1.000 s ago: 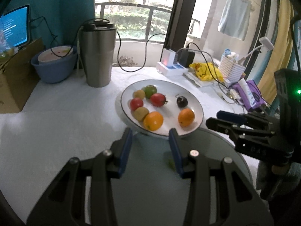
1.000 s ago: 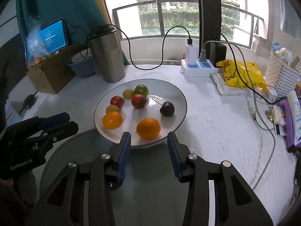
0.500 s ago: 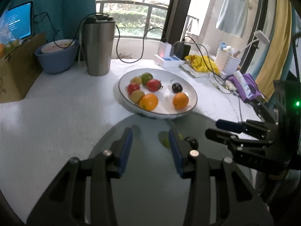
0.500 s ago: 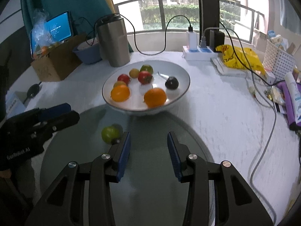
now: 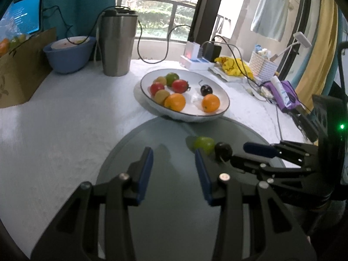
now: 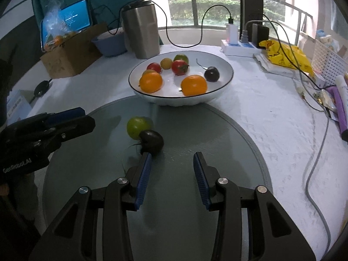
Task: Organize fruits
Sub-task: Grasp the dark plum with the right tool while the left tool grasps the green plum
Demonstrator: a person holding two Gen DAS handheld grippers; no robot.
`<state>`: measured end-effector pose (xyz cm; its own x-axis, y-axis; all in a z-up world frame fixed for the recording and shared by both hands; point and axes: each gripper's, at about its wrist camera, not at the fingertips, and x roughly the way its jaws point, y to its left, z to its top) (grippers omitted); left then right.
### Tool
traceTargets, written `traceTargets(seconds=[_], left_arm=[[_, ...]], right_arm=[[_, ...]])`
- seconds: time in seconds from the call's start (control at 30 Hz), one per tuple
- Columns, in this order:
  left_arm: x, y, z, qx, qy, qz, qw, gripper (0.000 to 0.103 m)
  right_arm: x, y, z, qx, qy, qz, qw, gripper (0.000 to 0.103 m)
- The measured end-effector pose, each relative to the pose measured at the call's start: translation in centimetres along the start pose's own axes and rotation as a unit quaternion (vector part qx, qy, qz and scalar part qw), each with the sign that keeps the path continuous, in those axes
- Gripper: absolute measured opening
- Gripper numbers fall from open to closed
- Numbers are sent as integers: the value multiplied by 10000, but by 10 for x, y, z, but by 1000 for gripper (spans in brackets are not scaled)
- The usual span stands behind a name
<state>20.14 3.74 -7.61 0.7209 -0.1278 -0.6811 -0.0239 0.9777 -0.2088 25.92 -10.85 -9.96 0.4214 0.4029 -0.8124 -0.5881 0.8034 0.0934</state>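
A white bowl holds two oranges, red, green and yellowish fruits and a dark plum; it also shows in the left wrist view. On the grey round mat lie a green fruit and a dark fruit, touching each other; both show in the left wrist view. My right gripper is open and empty, its left finger right by the dark fruit. My left gripper is open and empty, left of the two fruits.
A steel tumbler with a cable, a blue bowl and a cardboard box stand at the back left. A power strip, yellow bag, white basket and cables lie to the right.
Both grippers have pulled back from the bowl and lowered toward the mat. The green and dark fruits on the mat have come into view in front of them.
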Motion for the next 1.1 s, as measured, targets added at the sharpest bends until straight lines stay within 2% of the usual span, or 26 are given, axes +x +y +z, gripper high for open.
traceTargets(seconds=[0.43,0.57,0.63,0.7,0.93,1.1], left_arm=[[9,8,1,-67,69,45,9999,42],[13,7,3,-67,110,67,9999,42],[15,4,4,-39,131,62,9999,42],[17,1,5,-8,141,61,9999,42],[26,-16,9,123,232,-6,9997,42],[39,-33,9,205,413,-181,9988,42]], right_arm=[[19,15,10,-367,111,174,9991,42],[17,15,10,-396,86,265,9988,30],[15,14,9,-391,61,257,9989,30],[11,10,9,-325,4,333,9989,30],[-1,-15,10,-99,-150,173,9997,30],[-5,-34,8,69,-193,99,9997,30]])
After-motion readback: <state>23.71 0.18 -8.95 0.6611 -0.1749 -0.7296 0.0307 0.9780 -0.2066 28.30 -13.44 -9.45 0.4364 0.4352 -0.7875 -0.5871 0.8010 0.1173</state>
